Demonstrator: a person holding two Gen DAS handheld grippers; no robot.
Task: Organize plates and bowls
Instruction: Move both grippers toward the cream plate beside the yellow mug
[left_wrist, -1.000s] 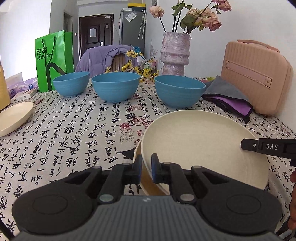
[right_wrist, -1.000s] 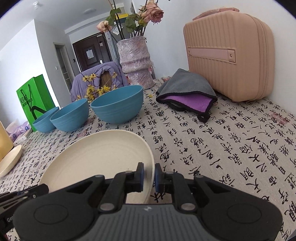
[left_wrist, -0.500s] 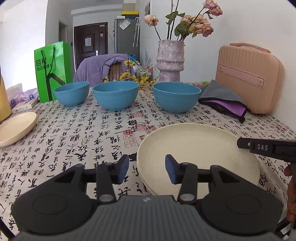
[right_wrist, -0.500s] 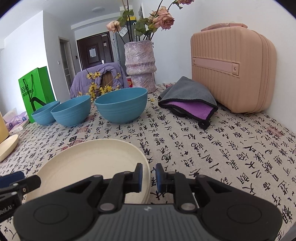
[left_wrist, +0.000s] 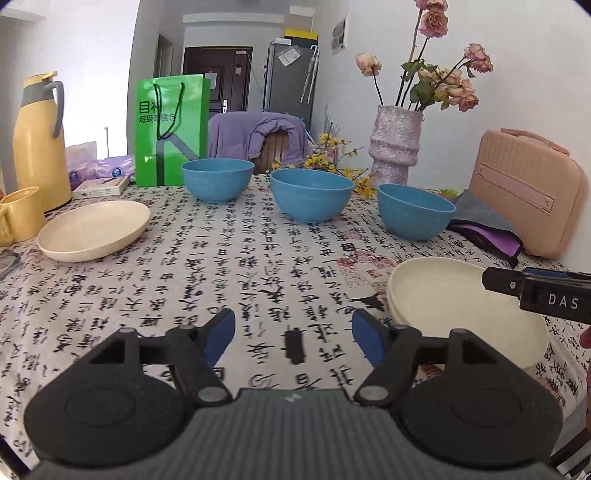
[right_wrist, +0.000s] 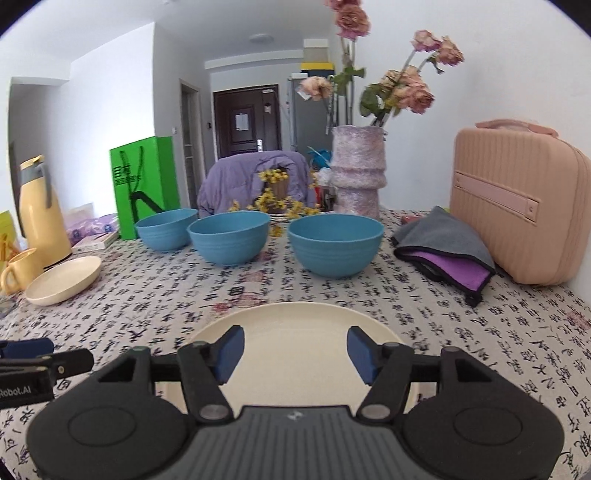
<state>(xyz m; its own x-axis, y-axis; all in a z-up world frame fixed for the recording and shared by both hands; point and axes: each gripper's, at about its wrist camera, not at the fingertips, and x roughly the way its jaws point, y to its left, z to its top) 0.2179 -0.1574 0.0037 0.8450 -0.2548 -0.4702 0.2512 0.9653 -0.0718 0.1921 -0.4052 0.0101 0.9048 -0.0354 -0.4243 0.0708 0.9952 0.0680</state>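
Note:
A stack of cream plates (left_wrist: 454, 295) lies on the patterned tablecloth (left_wrist: 184, 280) at the near right; in the right wrist view the stack (right_wrist: 295, 347) lies just ahead of my fingers. Another cream plate (left_wrist: 94, 229) lies at the far left and also shows in the right wrist view (right_wrist: 62, 280). Three blue bowls (left_wrist: 218, 179) (left_wrist: 311, 194) (left_wrist: 416, 211) stand in a row at the back. My left gripper (left_wrist: 293, 334) is open and empty over bare cloth, left of the stack. My right gripper (right_wrist: 295, 352) is open and empty above the stack.
A yellow thermos (left_wrist: 38, 136) and yellow mug (left_wrist: 20, 214) stand at the far left. A green bag (left_wrist: 170, 129), a vase of roses (left_wrist: 397, 147), a pink case (left_wrist: 528, 192) and a folded grey and purple cloth (left_wrist: 487, 229) line the back and right.
Both grippers have let go of the cream plate, which now rests on the stack. Both jaws have opened wide, and the left gripper has swung to the left.

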